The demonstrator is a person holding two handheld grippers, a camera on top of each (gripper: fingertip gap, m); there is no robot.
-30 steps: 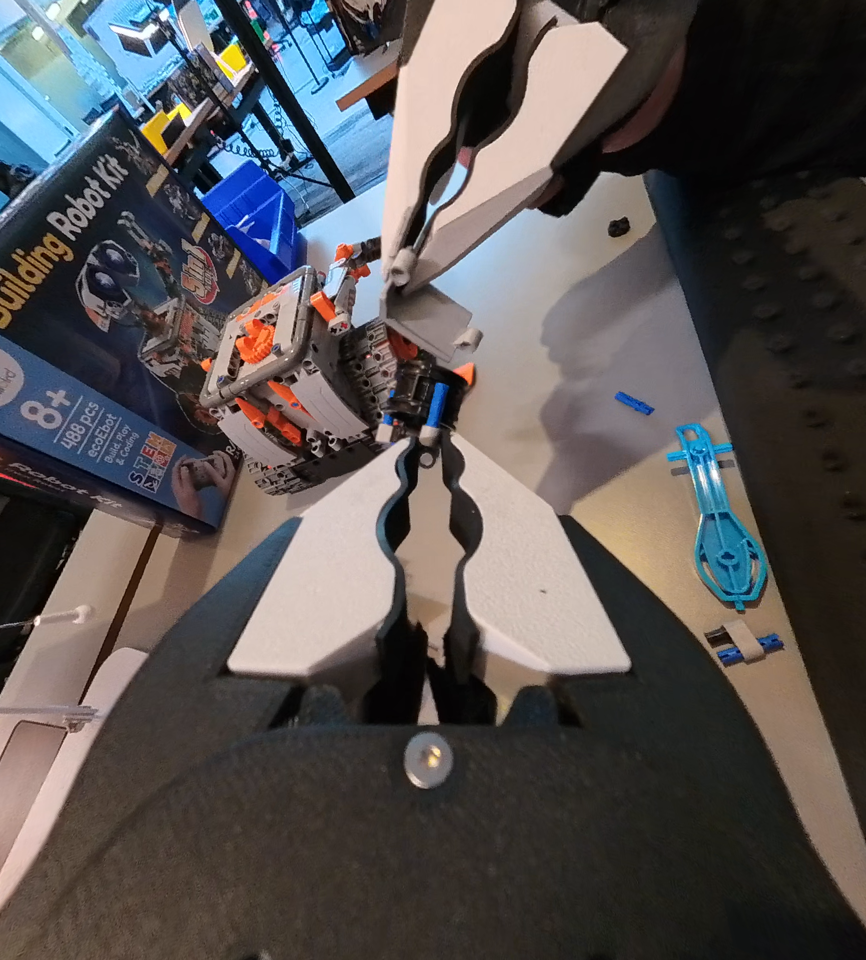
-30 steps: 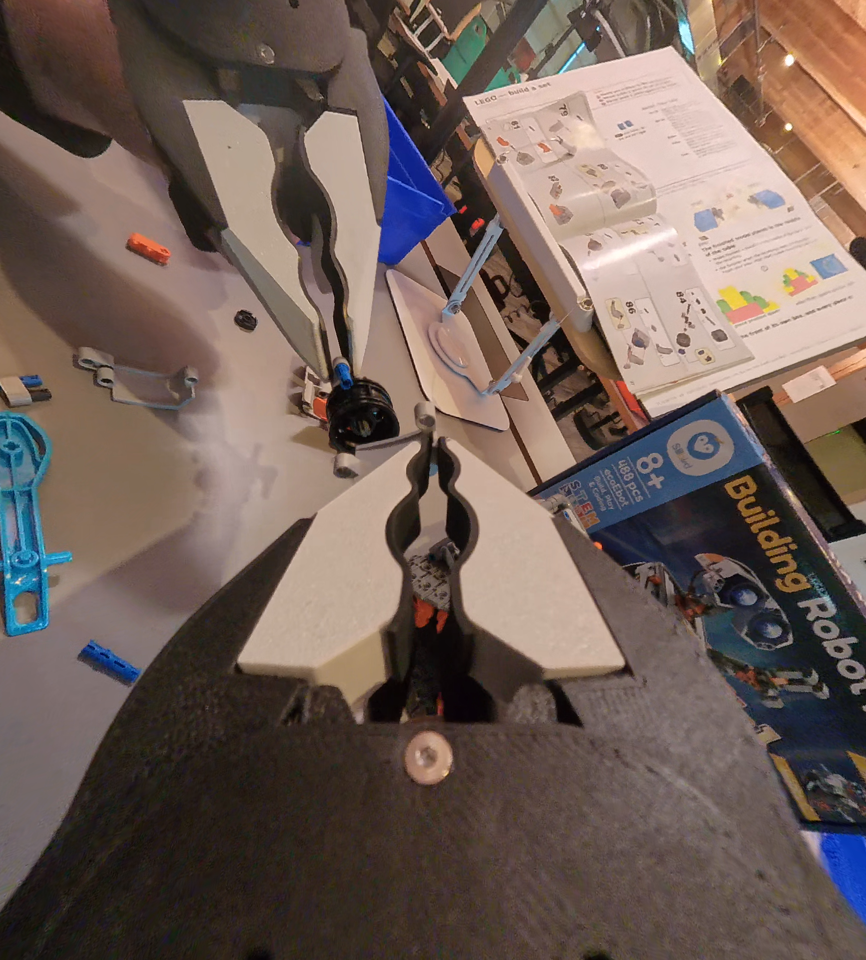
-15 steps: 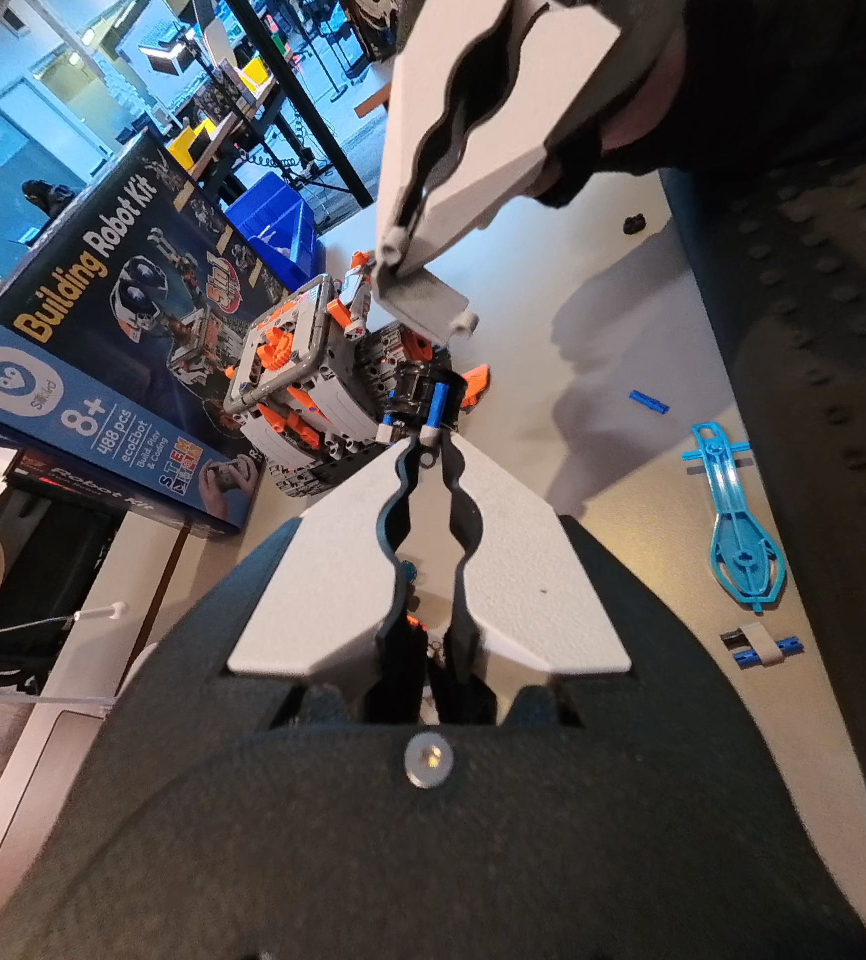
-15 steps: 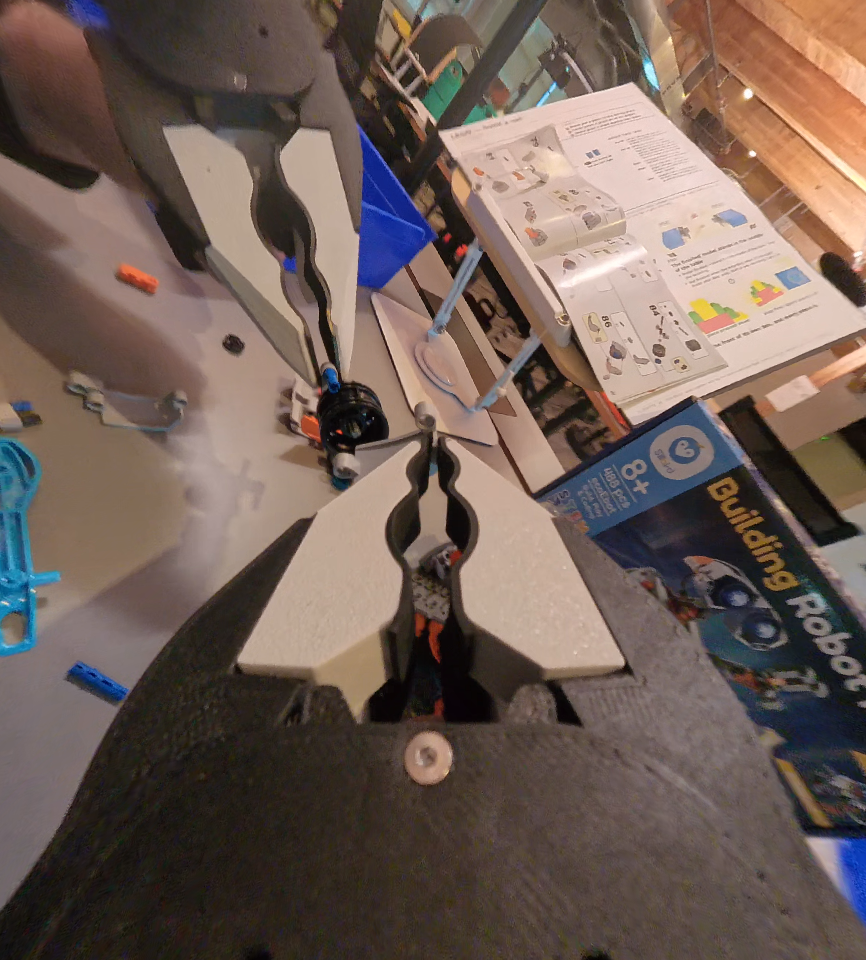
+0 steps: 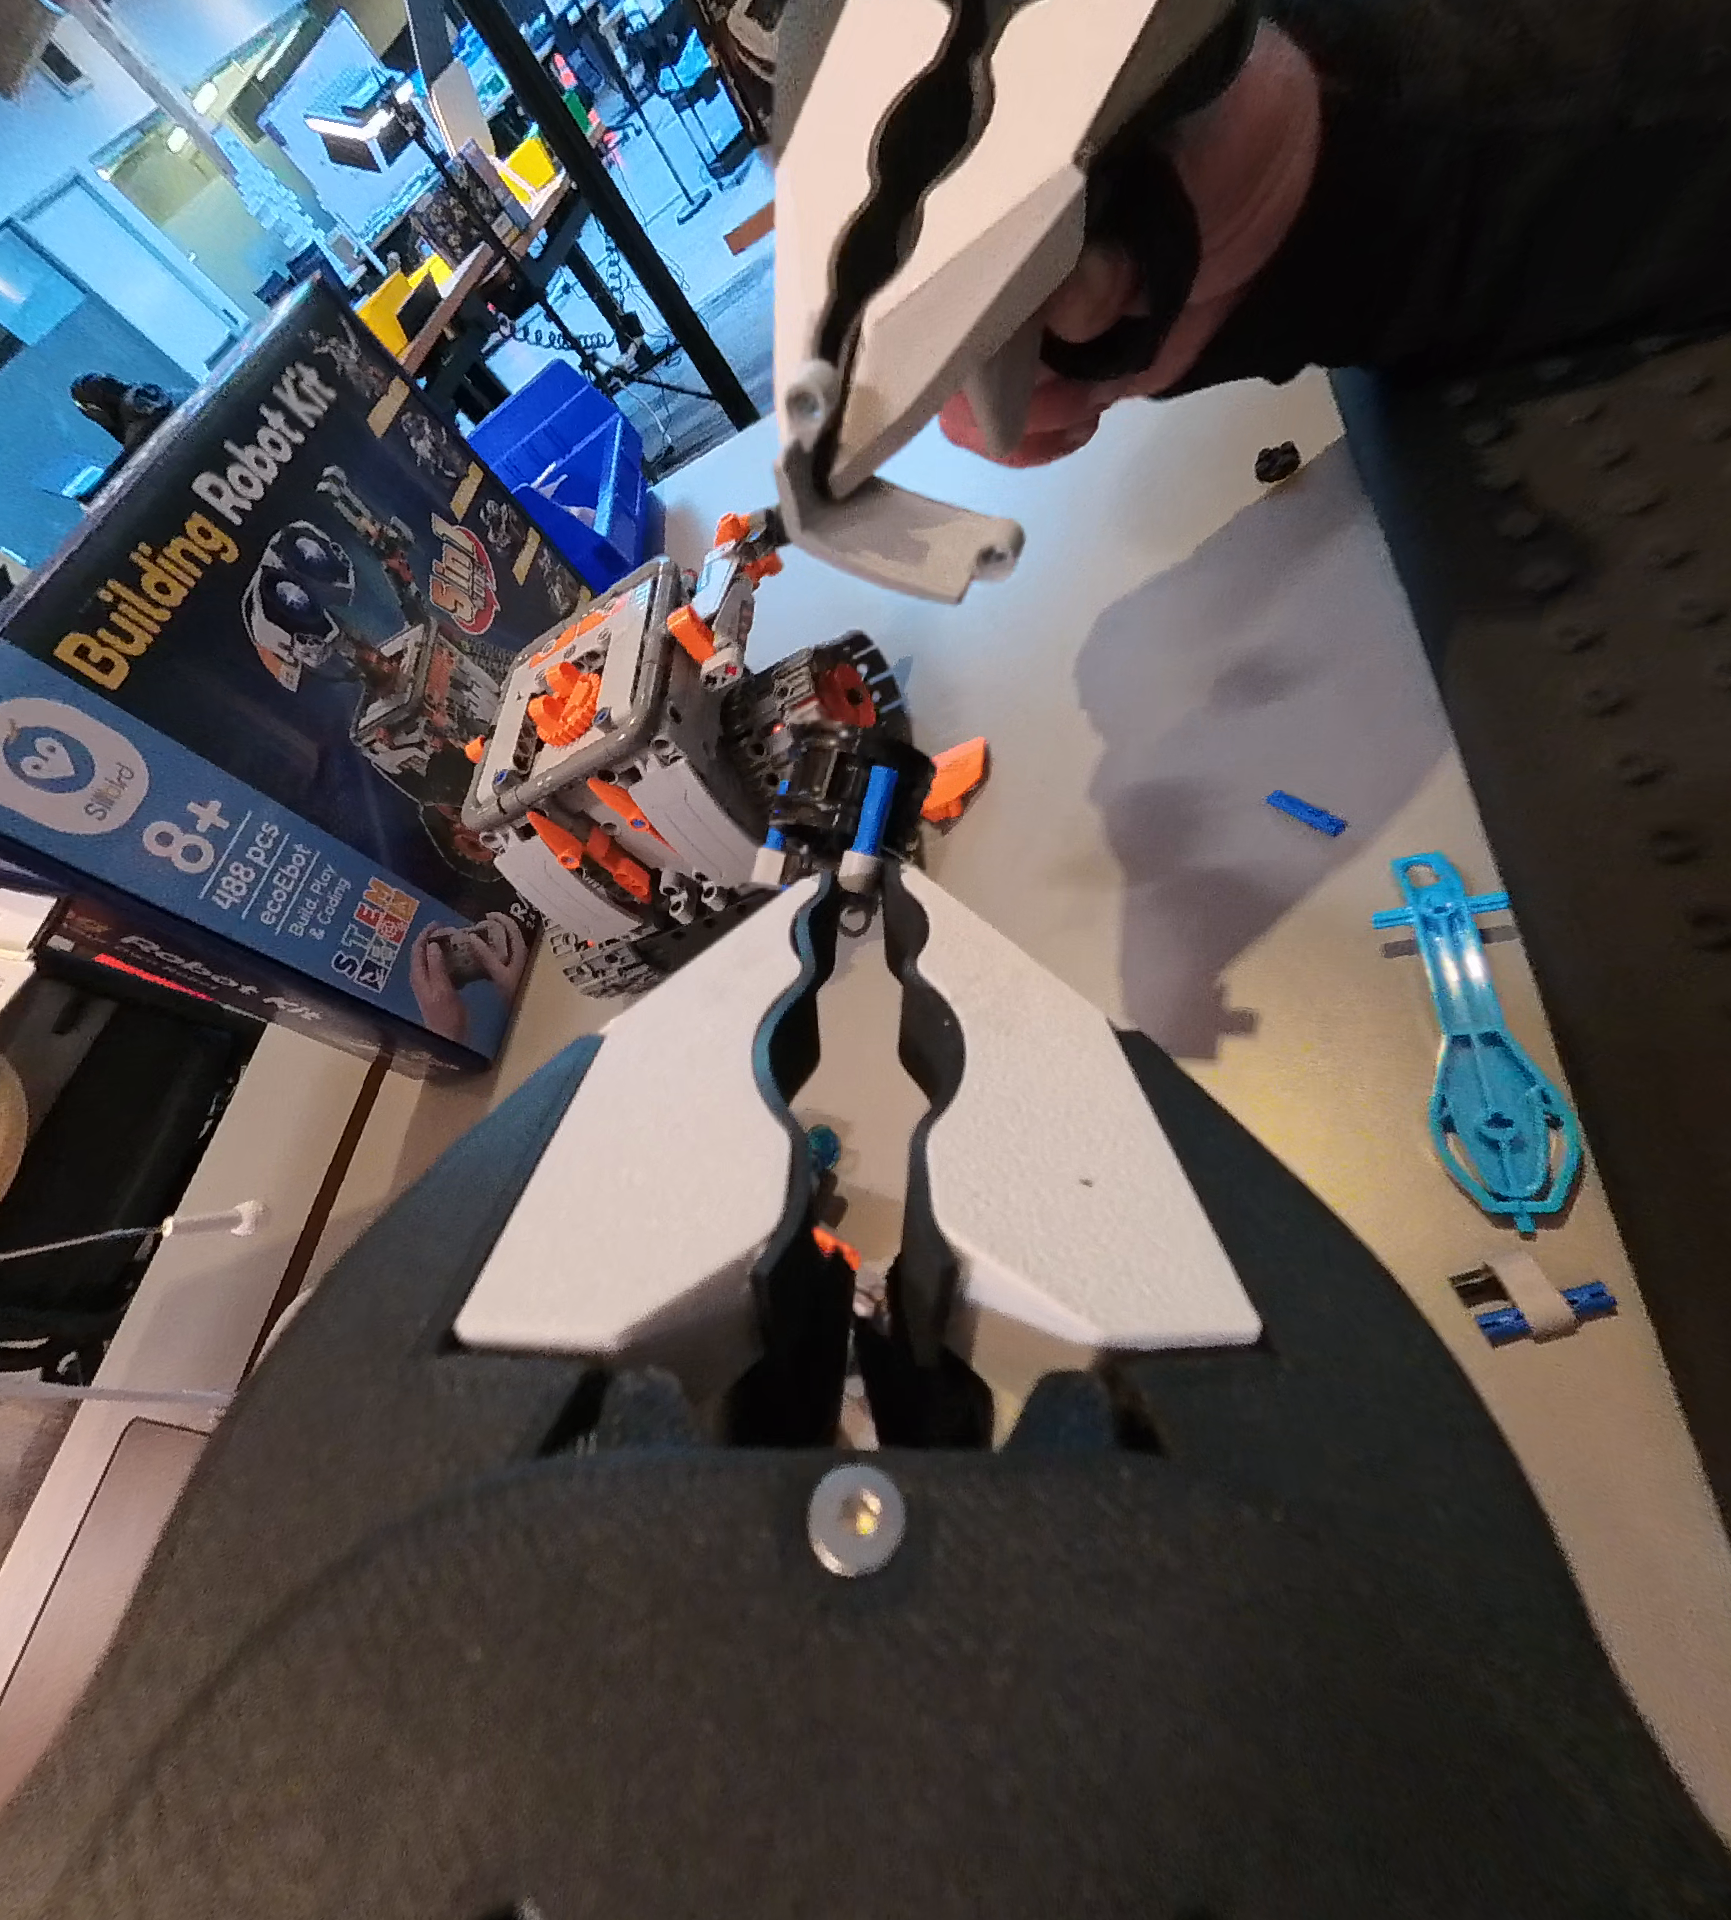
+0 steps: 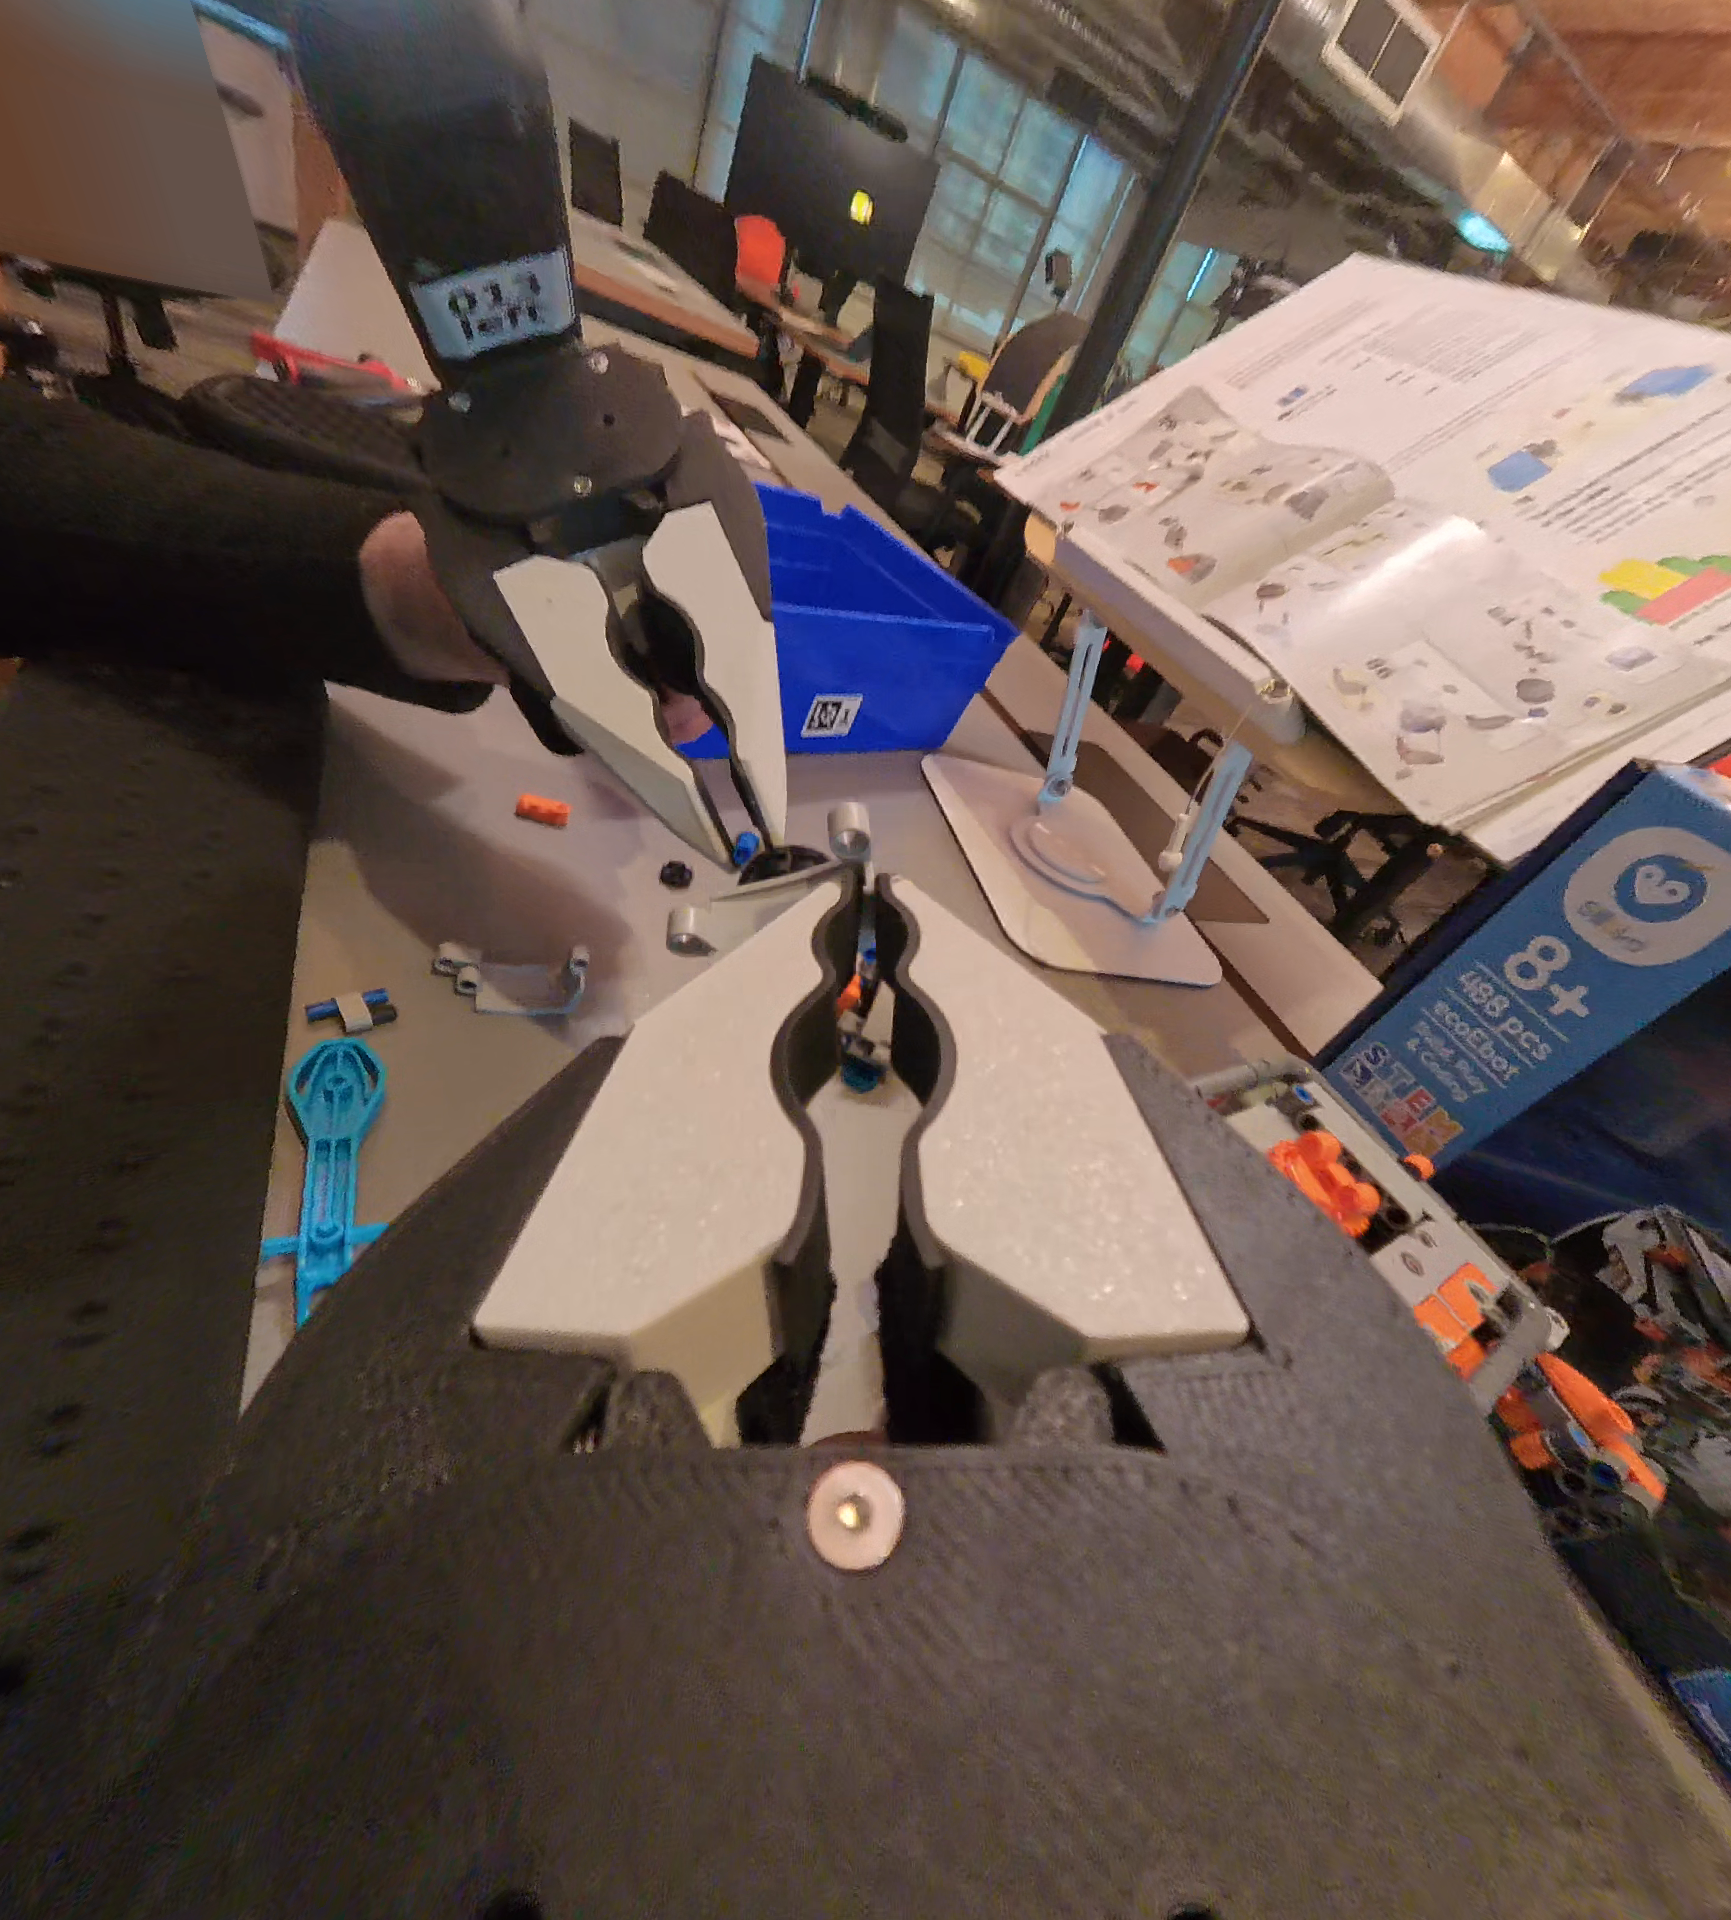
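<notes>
A grey and orange brick robot model (image 5: 612, 769) lies on the pale table (image 5: 1100, 644); part of it also shows in the right wrist view (image 6: 1412, 1247). My left gripper (image 5: 856, 894) is shut on a blue pin (image 5: 873, 810) that sticks out of the model's black wheel part. In the right wrist view it (image 6: 752, 831) comes down from the upper left. My right gripper (image 6: 866, 883) is shut on a grey panel piece (image 6: 736, 909). In the left wrist view it (image 5: 819, 457) holds the panel (image 5: 892, 540) in the air, above and apart from the model.
A dark blue kit box (image 5: 217, 727) lies left of the model. A blue bin (image 6: 871, 623) and an instruction booklet on a stand (image 6: 1412, 540) stand behind. A light-blue tool (image 5: 1484, 1091), a small blue pin (image 5: 1306, 812) and a grey bracket (image 6: 518, 982) lie loose. A black mat (image 5: 1671, 831) borders the table. The left gripper's tips are roughly 7 cm from the right gripper's.
My right gripper has lifted the grey panel up and away from the model, which it was touching a second ago. My left gripper has stayed shut on the blue pin.
</notes>
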